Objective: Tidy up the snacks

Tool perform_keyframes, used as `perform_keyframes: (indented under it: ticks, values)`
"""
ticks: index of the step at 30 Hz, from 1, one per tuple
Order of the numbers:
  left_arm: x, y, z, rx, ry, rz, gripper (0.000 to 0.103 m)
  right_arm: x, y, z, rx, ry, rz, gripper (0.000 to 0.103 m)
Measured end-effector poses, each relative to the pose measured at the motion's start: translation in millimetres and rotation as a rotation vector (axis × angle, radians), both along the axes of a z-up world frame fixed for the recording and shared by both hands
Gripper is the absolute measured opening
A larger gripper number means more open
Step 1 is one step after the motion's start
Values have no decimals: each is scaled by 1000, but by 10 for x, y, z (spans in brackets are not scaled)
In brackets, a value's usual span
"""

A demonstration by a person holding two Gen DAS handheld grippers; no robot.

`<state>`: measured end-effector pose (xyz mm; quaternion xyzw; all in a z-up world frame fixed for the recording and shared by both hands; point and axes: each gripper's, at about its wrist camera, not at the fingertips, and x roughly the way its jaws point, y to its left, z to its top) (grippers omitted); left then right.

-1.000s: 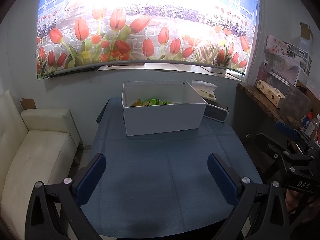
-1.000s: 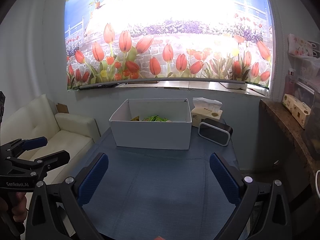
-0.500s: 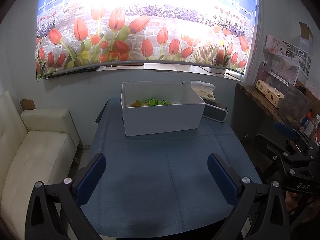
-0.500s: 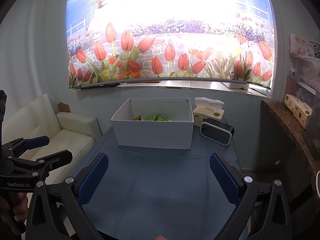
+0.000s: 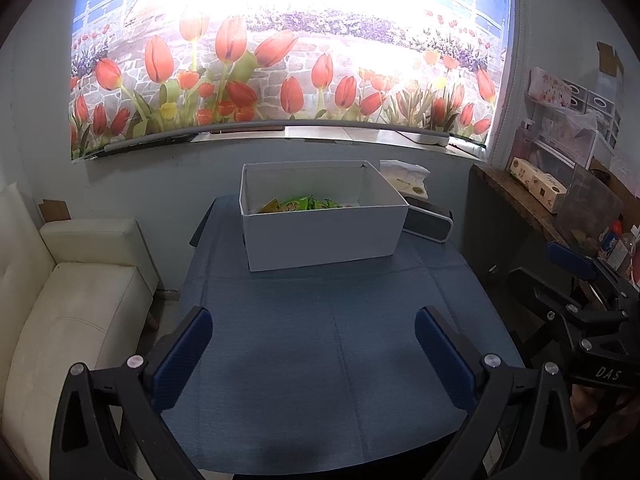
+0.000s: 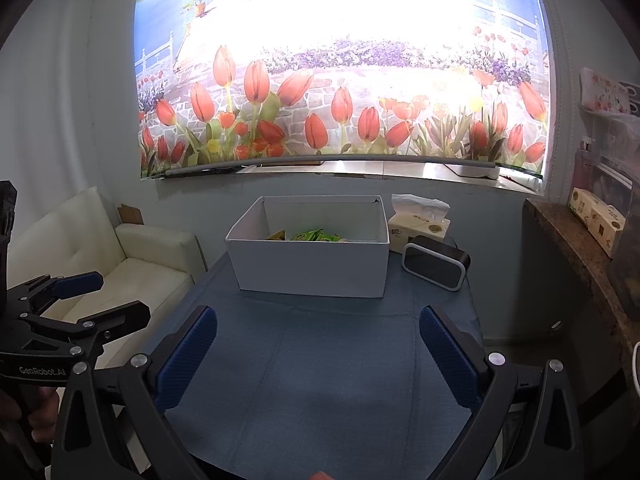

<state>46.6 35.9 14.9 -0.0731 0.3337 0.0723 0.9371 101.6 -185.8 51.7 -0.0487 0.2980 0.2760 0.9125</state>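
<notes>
Since a second ago: both grippers have drifted only slightly; the box sits a touch higher in the left wrist view and a touch lower in the right, and nothing on the table has changed place.
Left gripper (image 5: pixel 312 344): blue-padded fingers (image 5: pixel 182 354) spread wide, holding nothing, hovering over bare cloth at the near edge of the table.
Right gripper (image 6: pixel 318 346): fingers (image 6: pixel 450 354) likewise released and empty, above the same near stretch of cloth; from the left wrist it shows at 3 o'clock, off the table's side.
Tablecloth (image 5: pixel 320 340): blue, creased in a cross, with nothing lying on it between the grippers and the box.
White box (image 5: pixel 320 236): open-topped, rectangular, standing at 12 o'clock from both grippers, toward the far end of the table and well apart from the fingers.
Snacks (image 5: pixel 304 203): inside the box, low against its floor; green packets with a yellow-orange one at their 9 o'clock side. How many there are I cannot tell past the front wall.
Tissue box (image 6: pixel 418 226): at 2 o'clock behind the white box's far right corner, a sheet poking up.
Black device (image 6: pixel 434 266): rounded, white-edged, just beside the white box's right wall, in front of the tissues.
Sofa (image 5: pixel 72 304): cream, at 9 o'clock beside the table.
Tulip blind (image 6: pixel 340 80): on the window behind the box.
</notes>
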Motion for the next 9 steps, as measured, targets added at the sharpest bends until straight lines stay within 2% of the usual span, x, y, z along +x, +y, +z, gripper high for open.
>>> perform_keyframes:
  ticks: [9]
  values:
    - [-24,9,14,-8,-14,-5,103,-19,1,10,-4,-3,3,103]
